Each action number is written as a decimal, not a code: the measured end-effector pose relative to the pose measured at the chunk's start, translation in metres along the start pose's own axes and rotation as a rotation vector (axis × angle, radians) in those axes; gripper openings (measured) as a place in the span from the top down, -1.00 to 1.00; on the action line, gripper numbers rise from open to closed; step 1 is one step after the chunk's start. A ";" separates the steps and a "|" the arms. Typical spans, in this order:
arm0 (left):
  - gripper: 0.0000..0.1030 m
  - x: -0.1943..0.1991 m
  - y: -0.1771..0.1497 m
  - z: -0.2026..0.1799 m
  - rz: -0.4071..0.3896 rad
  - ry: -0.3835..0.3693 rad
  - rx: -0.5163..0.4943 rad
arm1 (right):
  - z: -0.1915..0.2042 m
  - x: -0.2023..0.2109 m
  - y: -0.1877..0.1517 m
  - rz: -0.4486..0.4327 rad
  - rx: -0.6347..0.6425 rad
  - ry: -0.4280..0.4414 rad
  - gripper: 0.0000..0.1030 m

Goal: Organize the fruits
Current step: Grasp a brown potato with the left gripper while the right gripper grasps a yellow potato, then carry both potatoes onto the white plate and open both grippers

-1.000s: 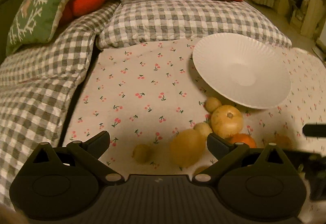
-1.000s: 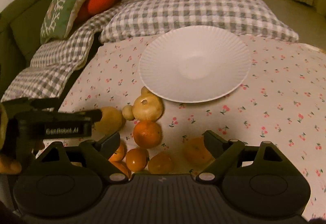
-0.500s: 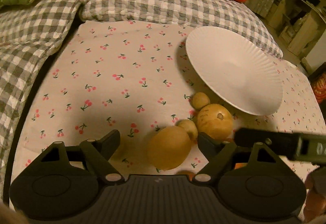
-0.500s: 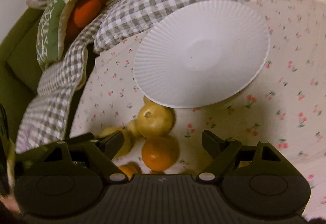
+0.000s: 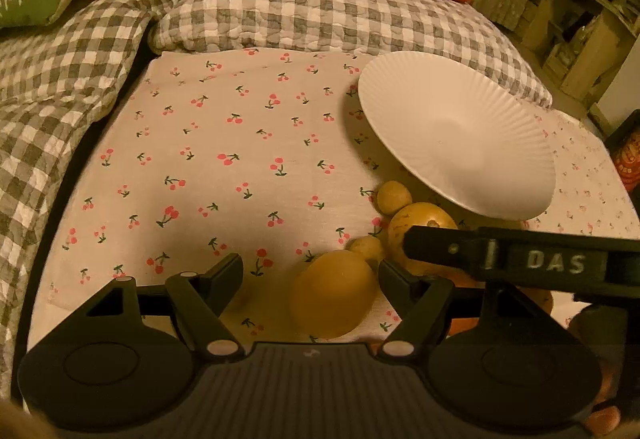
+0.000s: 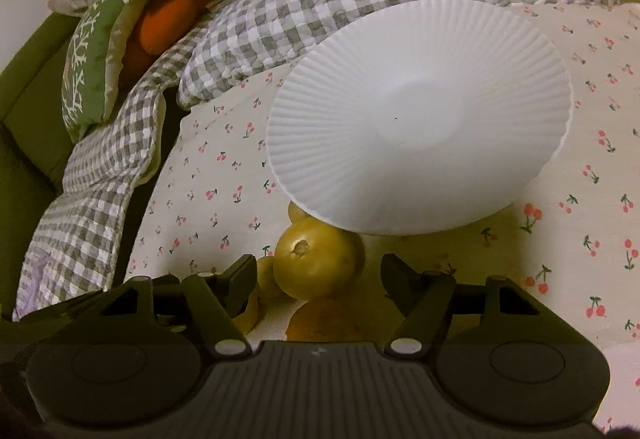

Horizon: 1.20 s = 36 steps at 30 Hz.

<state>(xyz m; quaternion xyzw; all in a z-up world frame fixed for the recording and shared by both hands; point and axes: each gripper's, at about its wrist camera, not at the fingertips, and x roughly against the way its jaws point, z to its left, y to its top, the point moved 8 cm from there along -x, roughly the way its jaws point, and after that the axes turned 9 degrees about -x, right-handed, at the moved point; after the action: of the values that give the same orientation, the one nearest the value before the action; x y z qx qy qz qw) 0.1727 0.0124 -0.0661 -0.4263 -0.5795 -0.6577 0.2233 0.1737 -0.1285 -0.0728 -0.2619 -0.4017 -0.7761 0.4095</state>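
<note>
Two views, left wrist first: the left gripper point(image 5: 310, 271), its jaws just closing but still apart, straddles a round yellow fruit point(image 5: 332, 293) on the cherry-print bed sheet point(image 5: 224, 167), touching only its right side, near a white fluted plate point(image 5: 456, 135). From the right wrist, the right gripper point(image 6: 318, 275), jaws also closing and not yet pressing, frames an orange point(image 6: 324, 321) below a yellow apple-like fruit point(image 6: 316, 265) at the plate's point(image 6: 420, 111) near edge.
</note>
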 end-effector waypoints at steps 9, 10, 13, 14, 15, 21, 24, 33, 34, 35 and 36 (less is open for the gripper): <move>-0.18 -0.013 -0.007 -0.003 0.042 -0.020 -0.012 | 0.003 -0.011 0.001 -0.008 0.051 -0.020 0.12; -0.12 -0.014 -0.007 -0.001 0.048 -0.019 -0.008 | 0.004 -0.011 0.001 -0.012 0.060 -0.022 0.13; 0.29 -0.012 -0.006 0.001 0.038 -0.046 0.021 | 0.005 -0.010 0.001 -0.022 0.081 -0.025 0.15; 0.29 -0.011 -0.006 0.001 0.037 -0.050 0.030 | 0.006 -0.009 0.001 -0.026 0.083 -0.025 0.15; 0.29 -0.010 -0.006 0.001 0.039 -0.051 0.035 | 0.006 -0.008 0.001 -0.027 0.085 -0.023 0.15; 0.32 -0.003 -0.006 0.004 0.036 -0.062 0.059 | 0.010 -0.002 -0.001 -0.023 0.080 -0.024 0.16; 0.32 0.004 -0.003 0.006 0.024 -0.076 0.072 | 0.014 0.007 0.002 -0.027 0.071 -0.005 0.16; 0.32 0.026 0.007 0.018 -0.009 -0.105 0.155 | 0.025 0.028 -0.001 0.026 0.034 0.068 0.16; 0.32 0.030 0.010 0.019 -0.018 -0.106 0.163 | 0.027 0.032 0.000 0.030 0.028 0.084 0.16; 0.32 0.032 0.012 0.020 -0.027 -0.108 0.172 | 0.030 0.036 0.001 0.028 0.029 0.098 0.16; 0.32 0.034 0.015 0.021 -0.037 -0.113 0.182 | 0.032 0.041 0.003 0.019 0.035 0.107 0.16</move>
<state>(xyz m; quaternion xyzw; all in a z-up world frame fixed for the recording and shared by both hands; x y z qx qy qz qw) 0.1722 0.0356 -0.0300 -0.4300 -0.6565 -0.5811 0.2158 0.1575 -0.1200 -0.0241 -0.2165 -0.3904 -0.7778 0.4425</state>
